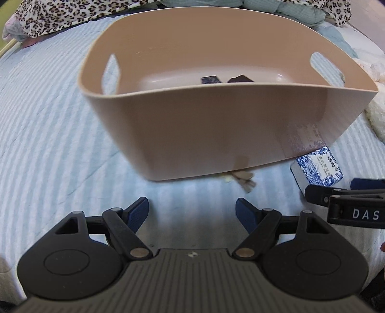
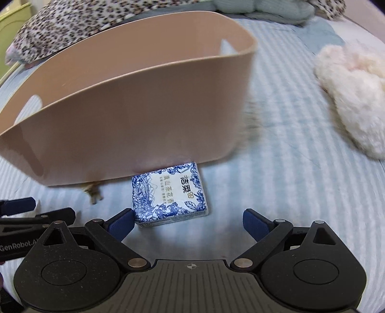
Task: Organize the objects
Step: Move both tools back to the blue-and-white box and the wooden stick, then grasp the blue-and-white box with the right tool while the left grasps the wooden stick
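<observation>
A beige plastic basket (image 1: pixel 216 125) with handle cutouts stands on the striped bed; two dark items (image 1: pixel 226 79) lie inside it. The basket also shows in the right wrist view (image 2: pixel 134 101). A blue-and-white tissue pack (image 2: pixel 169 195) lies against the basket's near wall, also seen in the left wrist view (image 1: pixel 317 168). My right gripper (image 2: pixel 190 221) is open, its left pad touching or nearly touching the pack's near left corner. My left gripper (image 1: pixel 192 211) is open and empty, short of the basket. A small tan object (image 1: pixel 243 179) pokes out from under the basket.
A fluffy cream plush item (image 2: pixel 353 96) lies on the bed to the right. Leopard-print fabric (image 1: pixel 60 16) and pale green bedding (image 2: pixel 259 7) lie behind the basket. The striped blue-white bedcover (image 1: pixel 48 120) spreads on all sides.
</observation>
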A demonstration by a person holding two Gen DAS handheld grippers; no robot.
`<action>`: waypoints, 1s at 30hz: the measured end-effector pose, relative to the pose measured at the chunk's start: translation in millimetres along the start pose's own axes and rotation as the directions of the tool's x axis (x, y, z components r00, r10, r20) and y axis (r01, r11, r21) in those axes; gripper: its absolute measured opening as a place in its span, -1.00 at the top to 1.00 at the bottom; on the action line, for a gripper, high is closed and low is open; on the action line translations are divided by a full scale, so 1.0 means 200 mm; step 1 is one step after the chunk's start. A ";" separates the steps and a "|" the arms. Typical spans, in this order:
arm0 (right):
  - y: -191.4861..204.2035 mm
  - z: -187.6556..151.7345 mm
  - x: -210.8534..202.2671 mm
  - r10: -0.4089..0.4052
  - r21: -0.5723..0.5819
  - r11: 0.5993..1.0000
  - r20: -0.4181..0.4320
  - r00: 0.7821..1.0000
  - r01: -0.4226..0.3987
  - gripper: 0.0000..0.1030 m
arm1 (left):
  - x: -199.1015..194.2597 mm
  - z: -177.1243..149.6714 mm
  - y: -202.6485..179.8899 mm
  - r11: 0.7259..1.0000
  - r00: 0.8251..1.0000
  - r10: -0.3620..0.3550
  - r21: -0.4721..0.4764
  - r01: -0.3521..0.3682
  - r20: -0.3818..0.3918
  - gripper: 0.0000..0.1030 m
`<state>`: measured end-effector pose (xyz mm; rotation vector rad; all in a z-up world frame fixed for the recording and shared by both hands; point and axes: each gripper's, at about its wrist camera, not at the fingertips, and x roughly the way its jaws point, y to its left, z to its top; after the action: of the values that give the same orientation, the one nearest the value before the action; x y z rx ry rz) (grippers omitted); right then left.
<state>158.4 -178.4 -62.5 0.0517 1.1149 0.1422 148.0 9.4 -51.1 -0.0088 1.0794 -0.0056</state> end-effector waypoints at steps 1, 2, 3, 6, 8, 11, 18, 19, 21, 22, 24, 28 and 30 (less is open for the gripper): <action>-0.03 0.00 0.00 0.001 0.015 1.000 -0.002 1.000 -0.001 -0.90 | 0.00 0.00 -0.02 1.000 1.000 -0.002 -0.012 0.002 0.002 -0.56; -0.05 -0.01 0.00 0.001 0.027 1.000 -0.002 1.000 -0.001 -0.90 | 0.01 0.01 -0.03 1.000 1.000 -0.006 -0.023 0.007 0.006 -0.56; -0.07 -0.01 0.00 -0.001 0.036 0.999 -0.002 1.000 0.001 -0.90 | 0.01 0.01 -0.05 0.999 1.000 -0.010 -0.031 0.010 0.006 -0.56; -0.12 -0.03 0.00 -0.003 0.054 0.999 -0.002 1.000 0.003 -0.90 | 0.03 0.02 -0.09 0.999 1.000 -0.007 -0.052 0.008 0.005 -0.56; -0.14 -0.03 -0.01 -0.001 0.057 0.998 0.000 1.000 0.001 -0.90 | 0.06 0.02 -0.11 0.997 1.000 0.005 -0.075 -0.004 0.006 -0.57; -0.14 -0.03 -0.01 0.000 0.057 0.998 0.007 1.000 0.000 -0.90 | 0.08 0.03 -0.12 0.991 0.999 0.028 -0.131 -0.023 0.032 -0.62; -0.17 0.02 0.02 0.023 0.054 0.998 0.027 0.999 -0.024 -0.90 | 0.12 0.04 -0.12 0.983 0.996 0.075 -0.174 -0.065 0.049 -0.62; -0.17 0.03 0.02 0.026 0.056 0.998 0.031 0.999 -0.028 -0.90 | 0.12 0.03 -0.12 0.984 0.995 0.074 -0.166 -0.063 0.061 -0.56; -0.16 0.04 0.03 0.034 0.059 0.998 0.043 0.999 -0.036 -0.90 | 0.11 0.02 -0.10 0.987 0.995 0.064 -0.150 -0.051 0.080 -0.36; -0.16 0.04 0.03 0.037 0.059 0.997 0.048 0.998 -0.040 -0.90 | 0.10 0.01 -0.09 0.988 0.995 0.057 -0.150 -0.044 0.085 -0.18; -0.15 0.04 0.03 0.042 0.056 0.997 0.053 0.998 -0.045 -0.89 | 0.08 0.00 -0.04 0.987 0.995 0.040 -0.159 -0.025 0.091 0.17; -0.13 0.02 0.03 0.049 0.038 0.998 0.054 0.997 -0.051 -0.65 | 0.07 0.00 0.05 0.984 0.996 -0.020 -0.172 0.035 0.085 0.54; -0.12 0.02 0.02 0.053 0.027 0.998 0.058 0.997 -0.054 -0.47 | 0.06 -0.01 0.07 0.985 0.996 -0.033 -0.166 0.046 0.083 0.60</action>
<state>166.2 -200.4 -67.5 0.1106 1.0590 0.1719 152.6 22.8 -62.2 -0.1813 0.9968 0.0498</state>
